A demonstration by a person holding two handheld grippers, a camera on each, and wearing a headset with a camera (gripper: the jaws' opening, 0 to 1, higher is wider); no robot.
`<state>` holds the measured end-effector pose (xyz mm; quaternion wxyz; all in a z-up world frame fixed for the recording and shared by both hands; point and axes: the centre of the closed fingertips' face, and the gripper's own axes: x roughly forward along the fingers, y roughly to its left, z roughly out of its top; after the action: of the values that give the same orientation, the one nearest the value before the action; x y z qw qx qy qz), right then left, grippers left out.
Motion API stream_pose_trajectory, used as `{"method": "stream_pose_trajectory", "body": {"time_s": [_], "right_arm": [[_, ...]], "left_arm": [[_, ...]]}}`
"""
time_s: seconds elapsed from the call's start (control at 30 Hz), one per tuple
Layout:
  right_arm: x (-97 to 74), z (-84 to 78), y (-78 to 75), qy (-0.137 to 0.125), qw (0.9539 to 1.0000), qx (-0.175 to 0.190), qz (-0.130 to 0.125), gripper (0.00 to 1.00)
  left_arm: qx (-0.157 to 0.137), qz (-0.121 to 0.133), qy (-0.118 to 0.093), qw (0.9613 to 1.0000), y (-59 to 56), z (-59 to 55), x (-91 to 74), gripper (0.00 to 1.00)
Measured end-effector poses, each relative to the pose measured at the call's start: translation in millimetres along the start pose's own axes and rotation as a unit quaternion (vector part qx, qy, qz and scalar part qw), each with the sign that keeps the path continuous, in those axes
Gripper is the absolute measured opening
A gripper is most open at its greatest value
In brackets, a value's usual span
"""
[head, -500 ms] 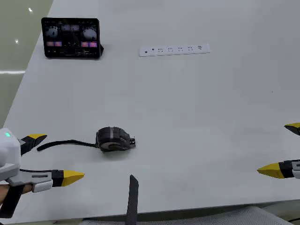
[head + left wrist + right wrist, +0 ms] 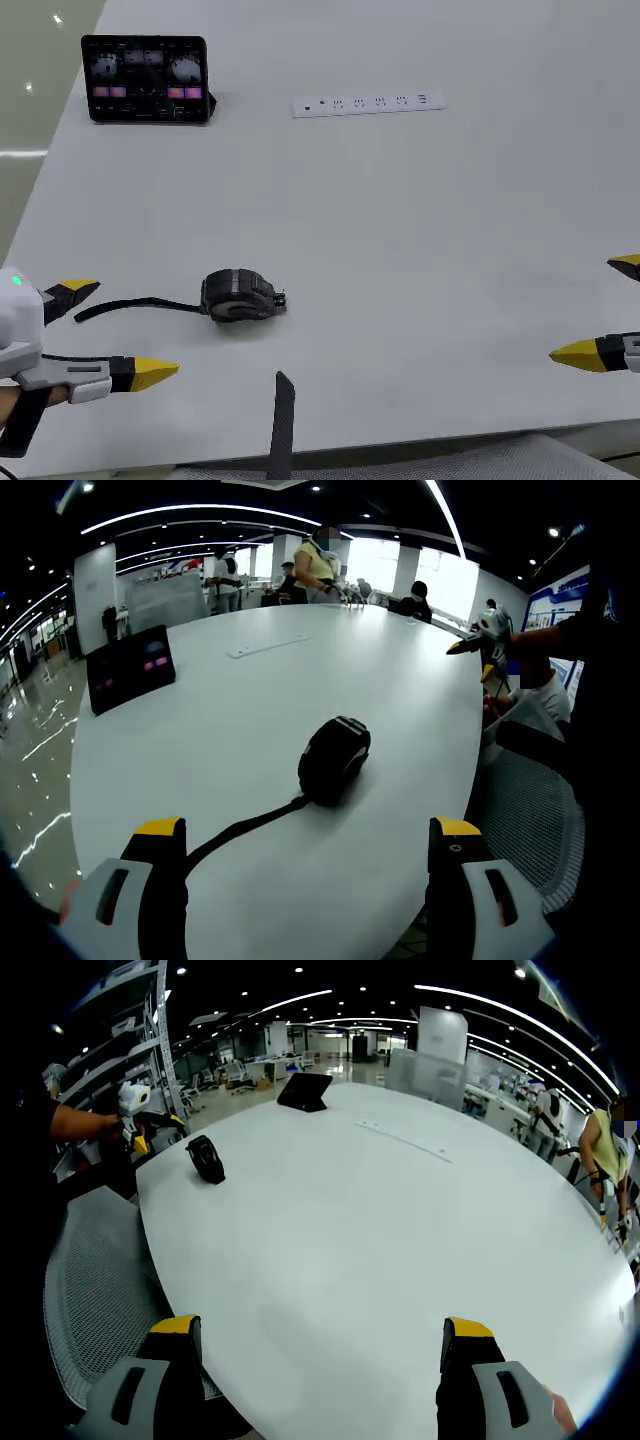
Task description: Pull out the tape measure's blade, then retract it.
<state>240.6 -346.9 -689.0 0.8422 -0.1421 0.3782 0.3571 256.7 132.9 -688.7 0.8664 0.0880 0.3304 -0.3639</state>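
There's the tape measure (image 2: pixel 240 296), lying on the white table (image 2: pixel 450 230) near the front edge, and we can see its blade hook tight against the case. Its black strap (image 2: pixel 135 305) trails off toward the left gripper (image 2: pixel 125 328), which hovers just beside the strap's end with its jaws wide apart, gripping nothing. Across the table the right gripper (image 2: pixel 595 308) hangs well apart from the tape measure, jaws spread too. At the far end we spot a tablet (image 2: pixel 146 79) and a power strip (image 2: pixel 367 103).
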Motion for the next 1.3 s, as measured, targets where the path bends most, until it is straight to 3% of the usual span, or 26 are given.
{"method": "stream_pose_trajectory", "body": {"time_s": [0.43,0.47,0.77,1.03,1.17,1.3], "right_arm": [[2.1,13.5,-0.2,-0.018,0.9996,-0.02,-0.005,0.99],[3.5,18.4,0.7,-0.028,0.9992,-0.028,-0.004,0.99],[20.6,36.3,8.6,-0.023,0.9987,-0.044,0.015,0.99],[35.2,58.9,17.2,-0.027,0.9966,-0.07,0.034,0.99],[41.9,67.7,17.2,-0.03,0.9956,-0.083,0.031,0.99],[49.0,76.1,18.2,-0.036,0.9935,-0.101,0.038,0.99]], "left_arm": [[0.023,-0.007,0.002,0.9997,0.3,5.0,0.0,0.99],[0.025,-0.012,0.0,0.9996,-0.8,7.1,0.8,0.99],[0.067,-0.041,0.01,0.9969,-2.8,23.4,14.2,0.99],[0.119,-0.071,0.031,0.9899,-9.8,33.5,25.9,0.99],[0.129,-0.083,0.036,0.9875,-14.2,40.1,33.0,0.99],[0.165,-0.09,0.054,0.9807,-16.6,44.3,43.7,0.99]]}}
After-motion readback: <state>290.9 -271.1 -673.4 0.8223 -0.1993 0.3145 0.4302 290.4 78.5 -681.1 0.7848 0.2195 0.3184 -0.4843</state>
